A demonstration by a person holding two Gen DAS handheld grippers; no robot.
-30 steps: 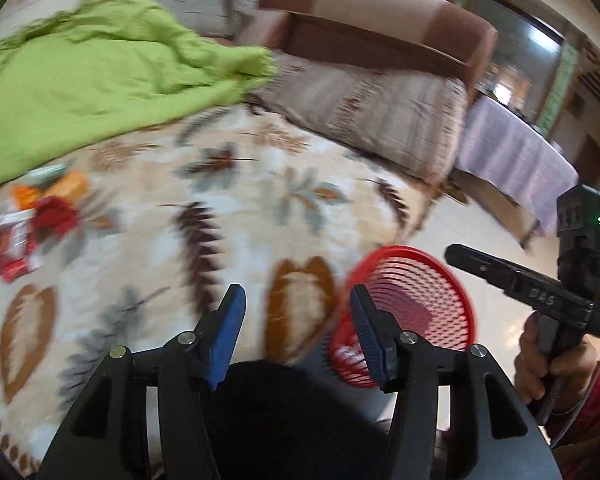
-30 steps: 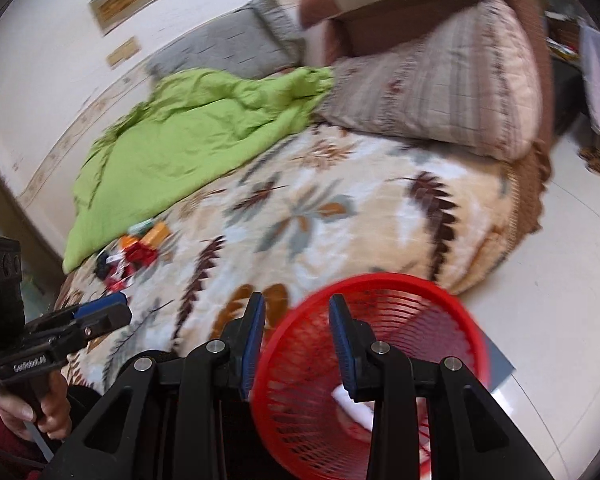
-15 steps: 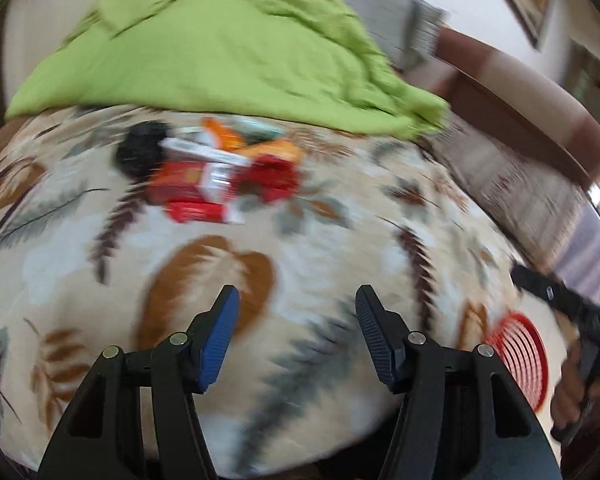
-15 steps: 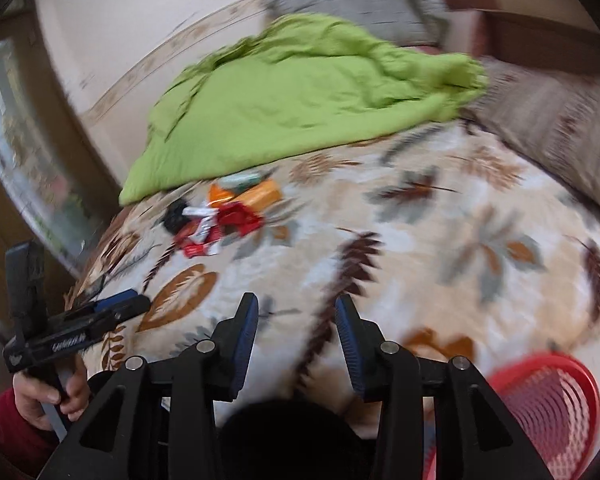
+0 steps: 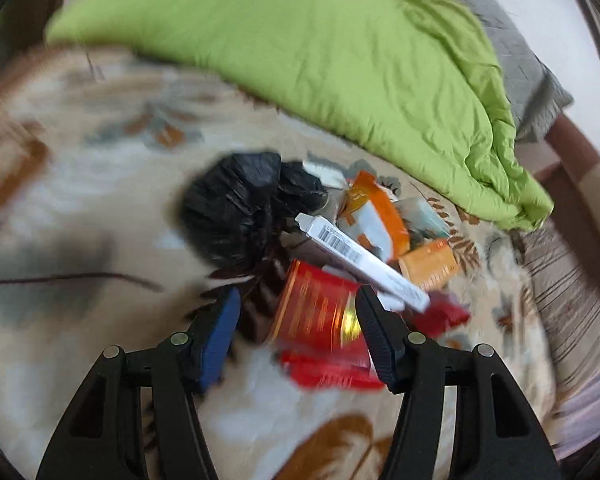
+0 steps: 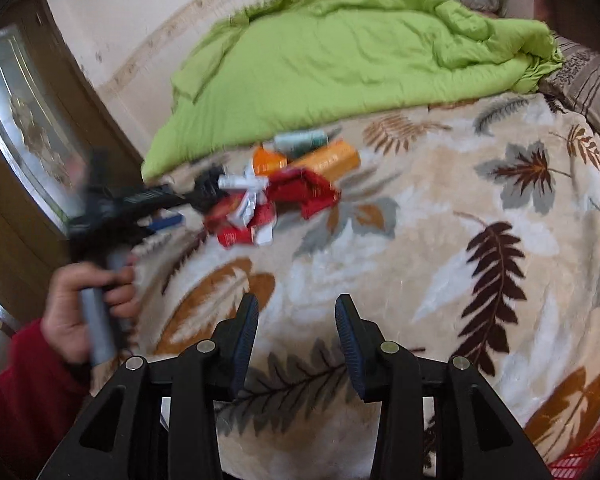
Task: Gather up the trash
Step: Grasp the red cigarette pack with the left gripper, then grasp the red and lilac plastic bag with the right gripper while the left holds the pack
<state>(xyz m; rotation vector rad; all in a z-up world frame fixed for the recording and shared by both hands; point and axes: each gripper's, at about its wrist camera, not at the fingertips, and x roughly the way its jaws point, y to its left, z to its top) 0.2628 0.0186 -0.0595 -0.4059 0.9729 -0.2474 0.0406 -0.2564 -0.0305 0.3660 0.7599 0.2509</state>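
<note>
A trash pile lies on the leaf-patterned blanket (image 5: 100,360): a crumpled black bag (image 5: 240,208), a long white box with a barcode (image 5: 360,258), a red packet (image 5: 316,312), an orange wrapper (image 5: 376,212) and an orange box (image 5: 430,264). My left gripper (image 5: 298,300) hangs open right over the near side of the pile, and the red packet shows between its jaws without being pressed. In the right wrist view the pile (image 6: 276,196) sits further off and the left gripper (image 6: 188,208) is a blur at its left edge. My right gripper (image 6: 297,304) is open over bare blanket, holding nothing.
A green quilt (image 5: 340,60) is bunched just behind the pile, with a grey pillow (image 5: 532,80) beyond it. A striped cushion (image 6: 588,80) lies to the right. The red basket's rim (image 6: 580,460) shows at the lower right. A hand (image 6: 80,304) in a red sleeve holds the left gripper.
Both grippers have swung away from the red basket toward the trash pile. The left one has come close over the pile and rolled. Both pairs of jaws stand a little wider.
</note>
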